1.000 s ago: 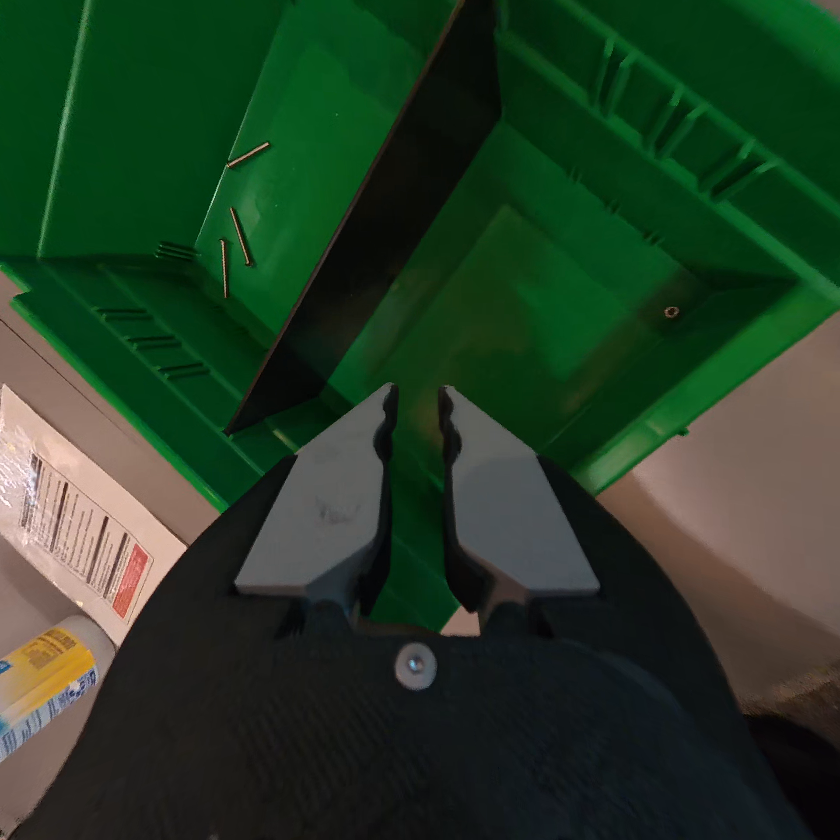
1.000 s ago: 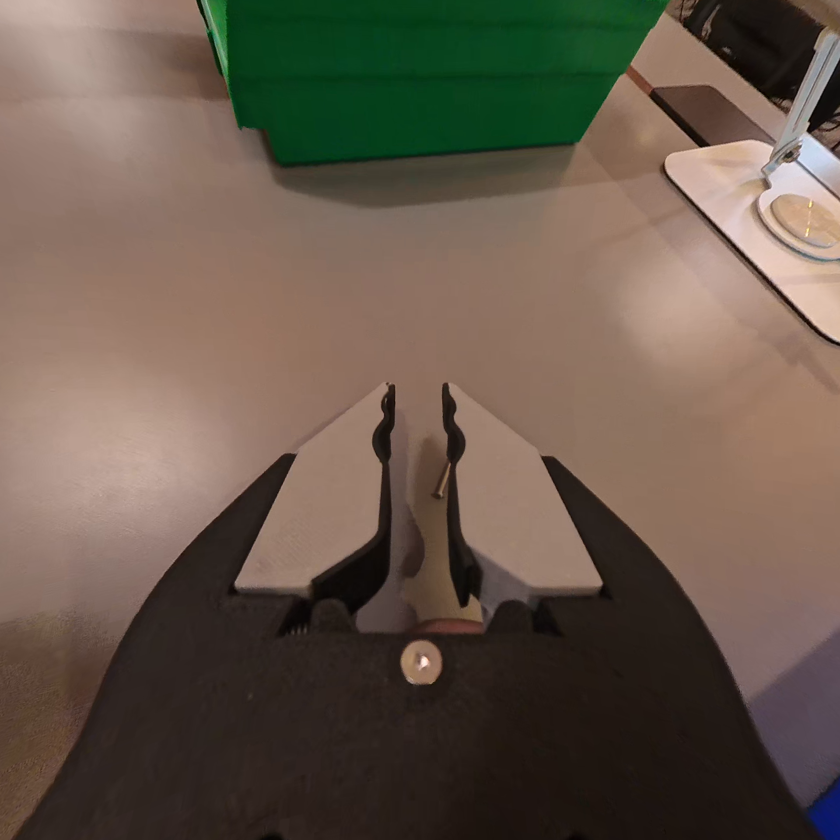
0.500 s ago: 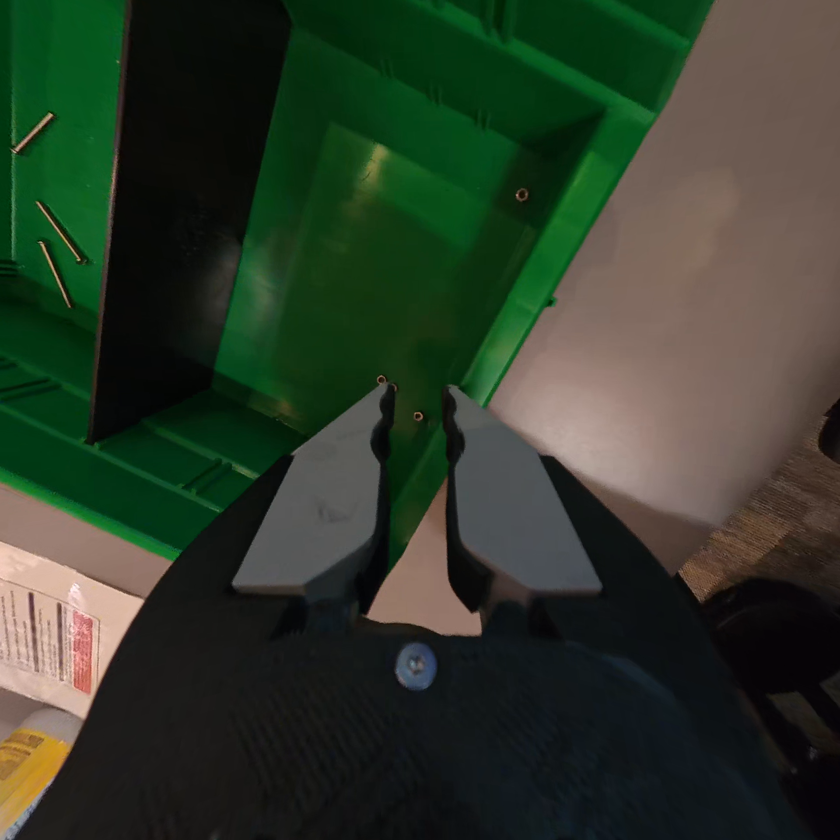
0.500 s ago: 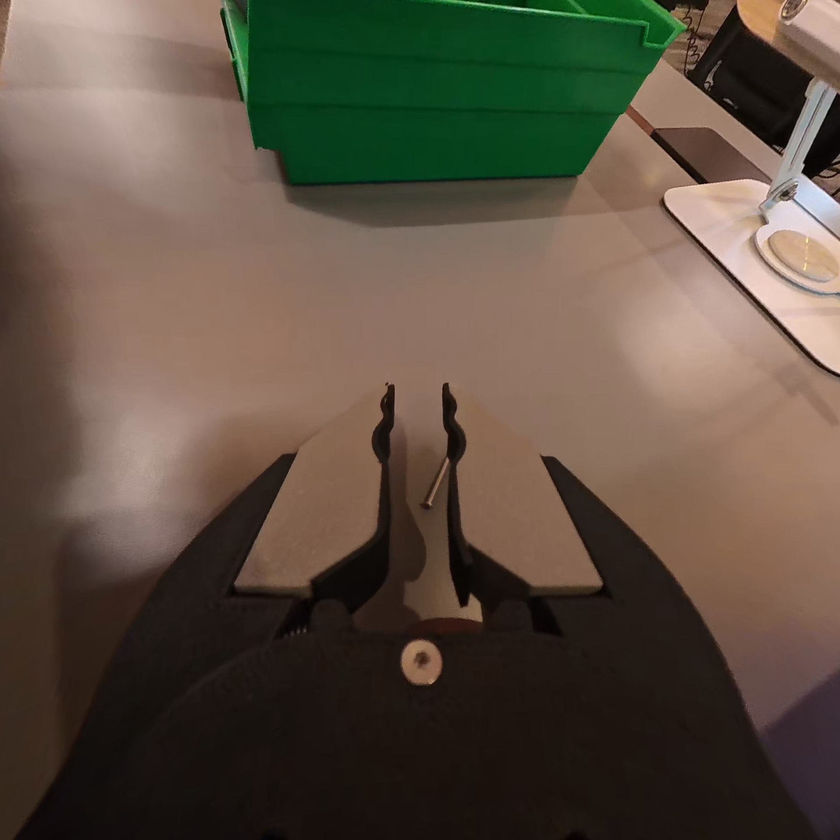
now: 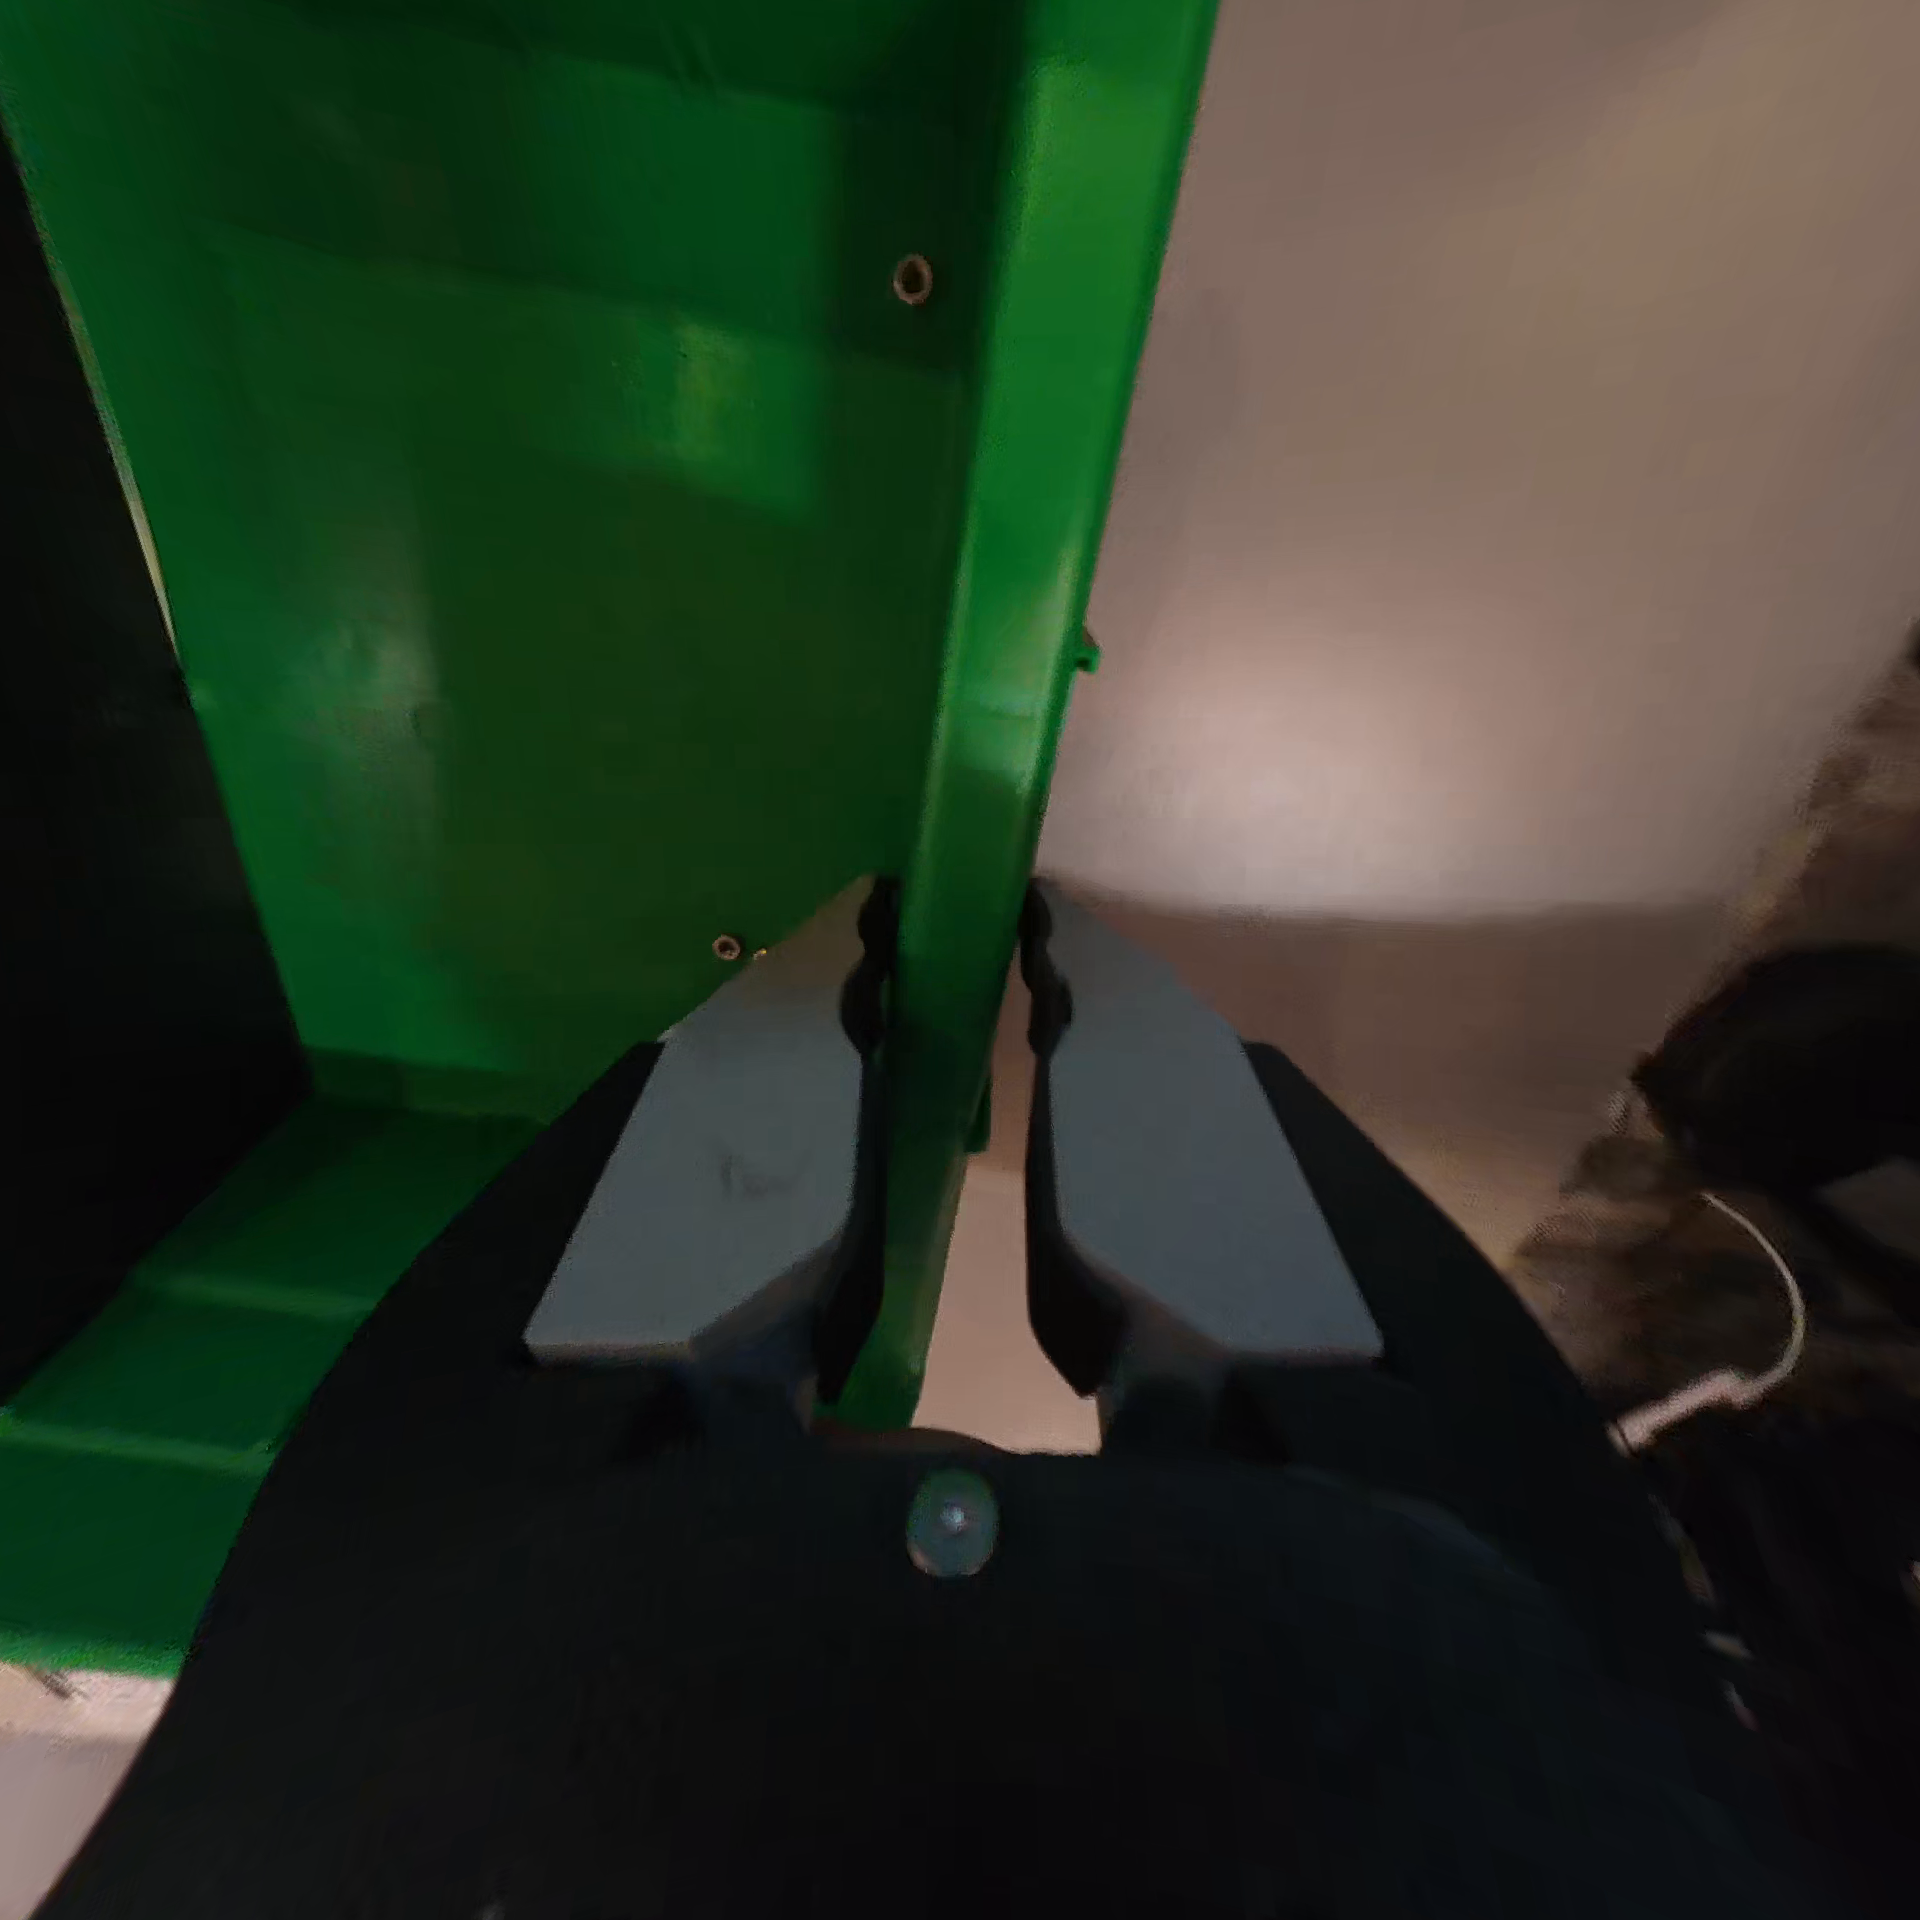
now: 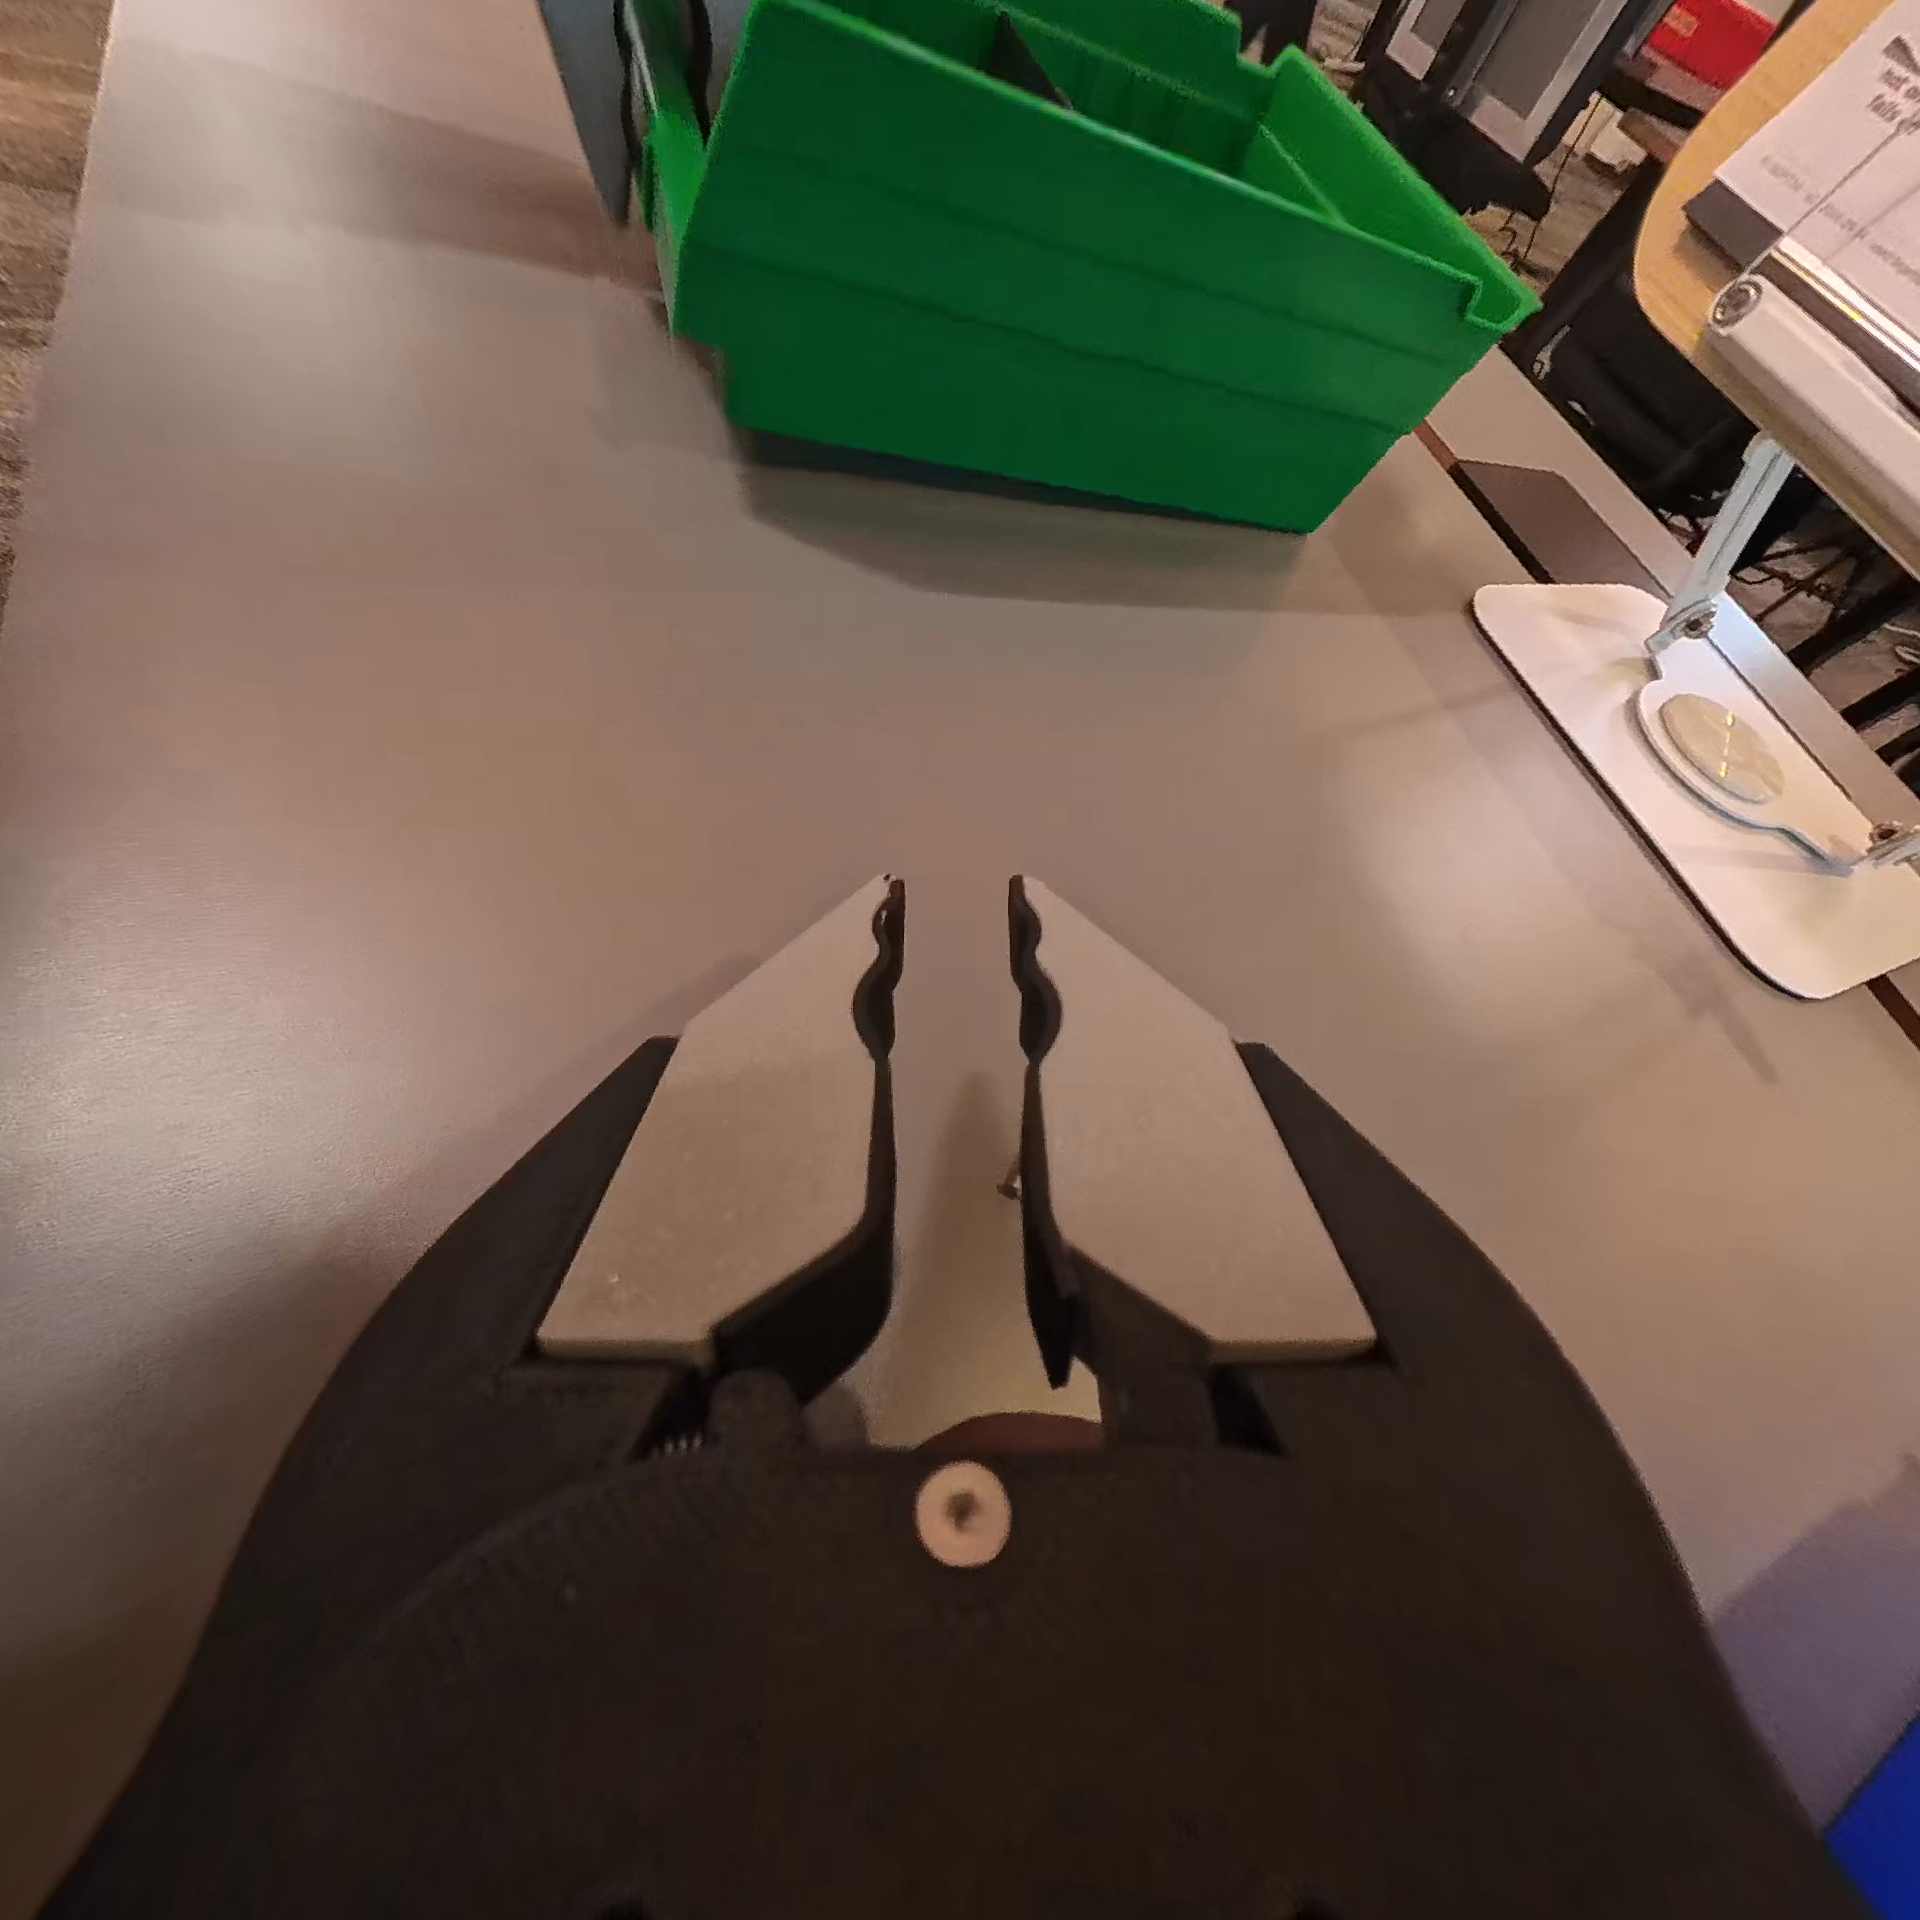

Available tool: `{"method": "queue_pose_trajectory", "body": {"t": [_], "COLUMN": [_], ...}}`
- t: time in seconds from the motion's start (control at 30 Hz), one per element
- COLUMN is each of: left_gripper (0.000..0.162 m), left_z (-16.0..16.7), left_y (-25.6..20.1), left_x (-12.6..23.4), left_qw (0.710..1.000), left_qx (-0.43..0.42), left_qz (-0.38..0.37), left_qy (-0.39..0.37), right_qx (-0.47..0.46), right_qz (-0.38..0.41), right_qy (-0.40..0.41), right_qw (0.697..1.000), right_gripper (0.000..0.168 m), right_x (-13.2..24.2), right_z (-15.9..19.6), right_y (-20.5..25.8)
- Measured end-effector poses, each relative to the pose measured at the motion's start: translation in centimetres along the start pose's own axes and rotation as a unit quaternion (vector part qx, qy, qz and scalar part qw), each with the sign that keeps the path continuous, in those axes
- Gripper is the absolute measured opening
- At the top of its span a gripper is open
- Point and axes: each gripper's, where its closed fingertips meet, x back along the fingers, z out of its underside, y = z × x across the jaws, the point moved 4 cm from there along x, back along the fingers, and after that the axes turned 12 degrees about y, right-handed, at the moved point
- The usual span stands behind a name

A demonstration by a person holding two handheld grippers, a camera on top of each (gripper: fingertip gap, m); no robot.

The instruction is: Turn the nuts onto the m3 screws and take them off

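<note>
1. Left tongs [image 5: 954, 914] stood released, straddling the green bin [image 5: 582, 582] wall; two nuts [image 5: 912, 276] lay inside.
2. Right tongs [image 6: 956, 904] stood released over the desk [image 6: 416, 727]; a screw [image 6: 1008, 1179] showed mostly hidden beside one finger.
3. Paper [image 6: 1849, 125] writing was illegible.

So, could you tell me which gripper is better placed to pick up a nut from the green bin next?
The left gripper. It is open and straddles the green bin wall, with a nut just beside its fingertip. The right gripper is out over the bare table, far from the bin.
</note>
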Motion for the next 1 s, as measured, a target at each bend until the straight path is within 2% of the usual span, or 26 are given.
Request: {"method": "queue_pose_trajectory", "body": {"t": [0.13,0.2,0.27,0.47,0.6,0.7,0.73,0.77,0.8,0.93,1.0], "left_gripper": [0.023,0.023,0.023,0.022,0.022,0.022,0.027,0.028,0.016,0.013,0.010], "left_z": [0.3,0.3,0.1,-0.6,-1.4,-1.1,-1.0,-1.0,-0.9,-0.6,-0.3], "left_y": [0.1,0.2,0.4,-1.0,-1.3,-1.1,-0.7,-0.2,0.6,2.6,3.3], "left_x": [5.0,6.4,5.5,-1.2,-0.4,2.1,2.9,3.6,4.0,3.8,2.8], "left_qw": [0.998,0.996,0.997,0.999,0.999,0.996,0.994,0.991,0.988,0.980,0.967], "left_qx": [-0.006,-0.007,-0.004,-0.019,0.018,0.034,0.042,0.057,0.080,0.164,0.245], "left_qz": [0.052,0.071,0.061,-0.016,-0.020,-0.022,-0.029,-0.039,-0.055,-0.060,-0.018], "left_qy": [-0.029,-0.045,-0.041,0.043,-0.023,-0.083,-0.099,-0.110,-0.118,-0.090,-0.072], "right_qx": [0.016,0.028,0.040,0.039,0.039,0.041,0.042,0.042,0.042,0.041,0.041], "right_qz": [0.004,0.009,0.017,0.015,0.011,0.012,0.012,0.013,0.014,0.017,0.016], "right_qy": [-0.006,-0.008,-0.009,-0.016,-0.012,-0.008,-0.008,-0.008,-0.009,-0.010,-0.009], "right_qw": [1.000,1.000,0.999,0.999,0.999,0.999,0.999,0.999,0.999,0.999,0.999], "right_gripper": [0.016,0.016,0.016,0.016,0.016,0.016,0.016,0.016,0.016,0.016,0.016], "right_x": [0.2,0.3,0.5,0.7,0.5,0.3,0.3,0.3,0.3,0.4,0.4], "right_z": [-0.5,-0.7,-0.8,-1.0,-0.8,-0.7,-0.7,-0.7,-0.8,-0.8,-0.8], "right_y": [0.6,0.9,1.0,1.0,1.1,1.2,1.2,1.2,1.2,1.1,1.1]}}
